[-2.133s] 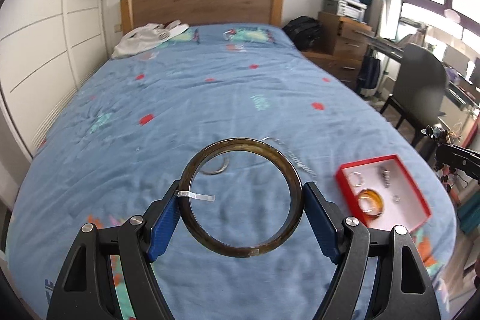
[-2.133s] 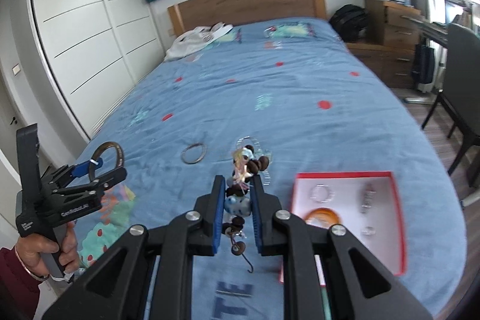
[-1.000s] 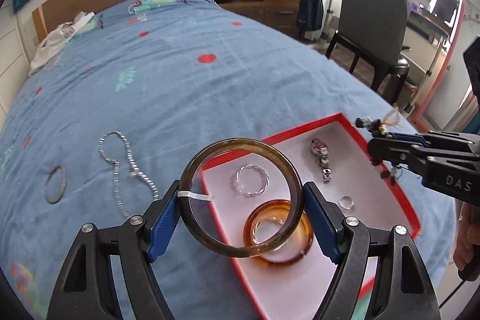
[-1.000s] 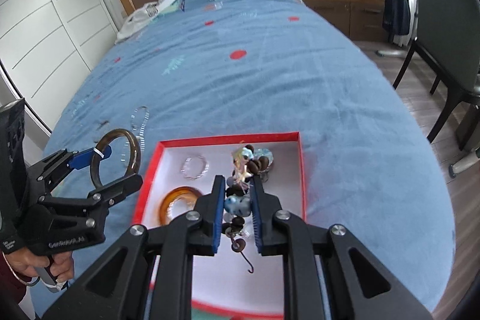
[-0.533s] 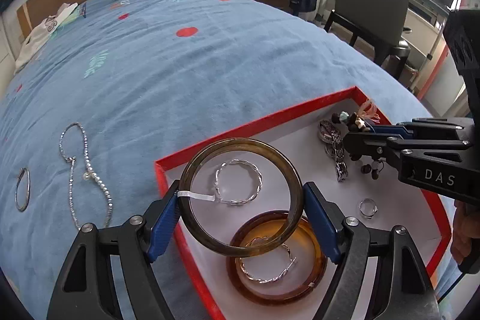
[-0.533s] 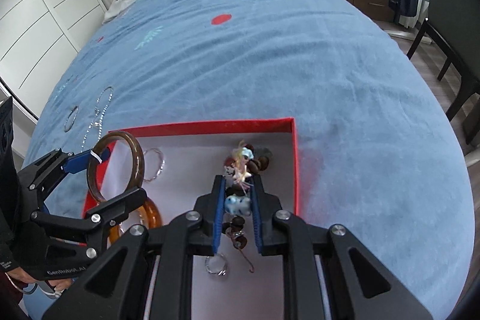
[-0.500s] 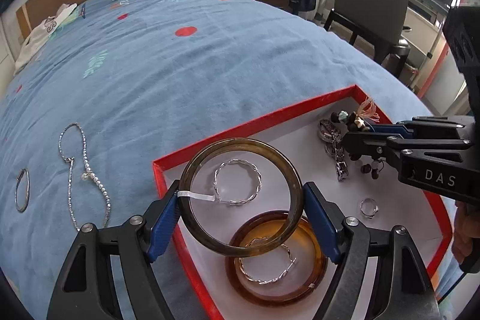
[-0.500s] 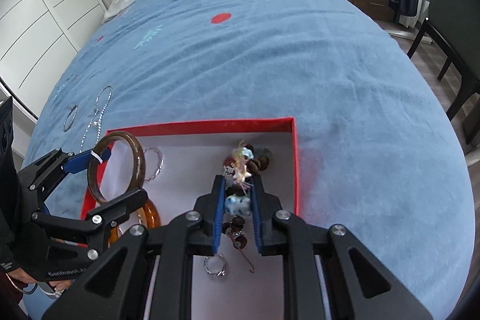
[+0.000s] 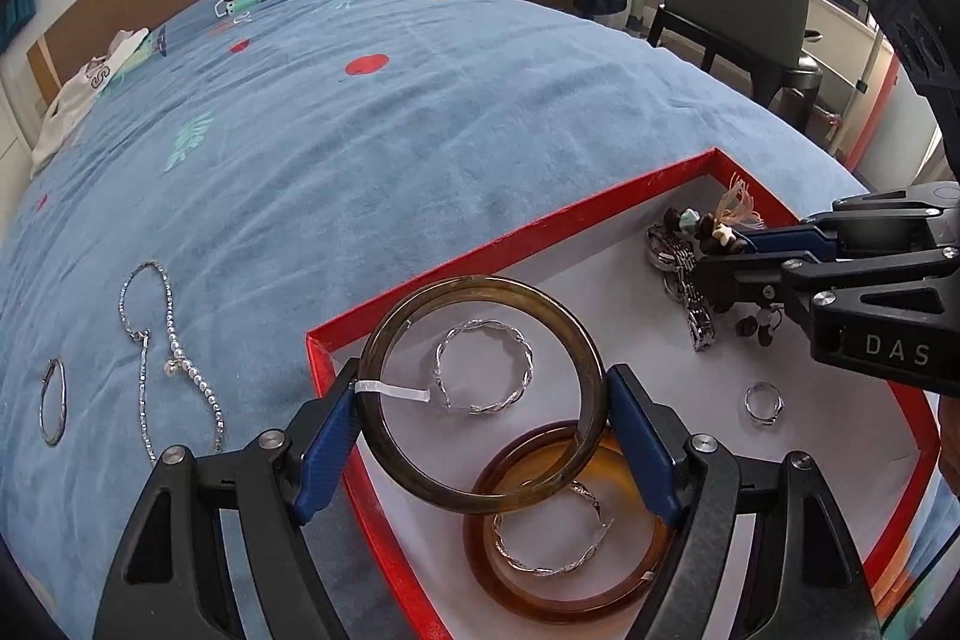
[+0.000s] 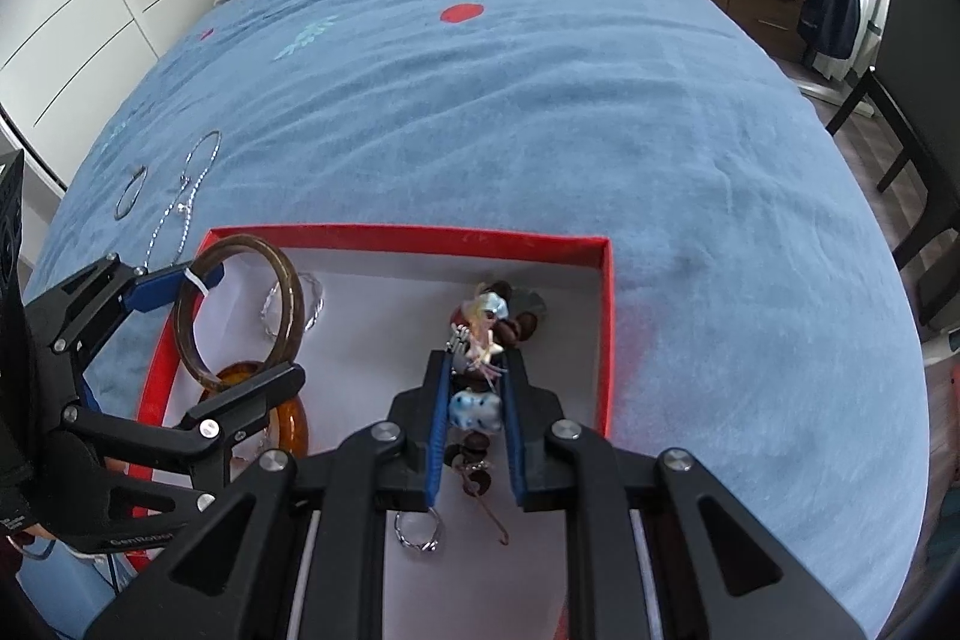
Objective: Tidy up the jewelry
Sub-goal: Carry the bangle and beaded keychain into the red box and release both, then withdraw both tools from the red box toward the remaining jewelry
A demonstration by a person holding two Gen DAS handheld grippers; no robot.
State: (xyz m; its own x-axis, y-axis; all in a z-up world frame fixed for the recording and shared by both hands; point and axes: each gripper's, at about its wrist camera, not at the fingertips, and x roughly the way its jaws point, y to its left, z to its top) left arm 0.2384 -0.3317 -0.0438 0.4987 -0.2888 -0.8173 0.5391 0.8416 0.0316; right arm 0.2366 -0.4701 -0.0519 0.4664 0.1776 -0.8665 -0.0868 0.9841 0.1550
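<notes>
Since two seconds ago you had carried both tools off the open bed and over the red box [image 9: 498, 250]: then the box lay well ahead and to the right of your left tool [image 9: 483, 403], and now its white floor sat directly under both. Your left tool was clamped on the dark brown bangle [image 9: 480, 400], one blue pad against each side of the ring, with the bangle held above the amber bangle [image 9: 567, 526] and just short of the twisted silver bracelet [image 9: 485, 367] ahead of it. Your right tool [image 10: 477, 400] was closed on the beaded charm strand [image 10: 477, 403], whose hook end hung below the fingers, above the small ring [image 10: 420, 532]. The strand's upper beads reached toward the watch [image 9: 690, 304] near the box's far right corner.

That move meant two more pieces were in position to be released into the box; neither had been let go yet. Out to the left of your left tool, the pearl chain [image 9: 150, 346] and the thin silver hoop [image 9: 53, 403] lay on the blue bedspread [image 9: 420, 100], so I judged the tidying about two pieces short after these.
</notes>
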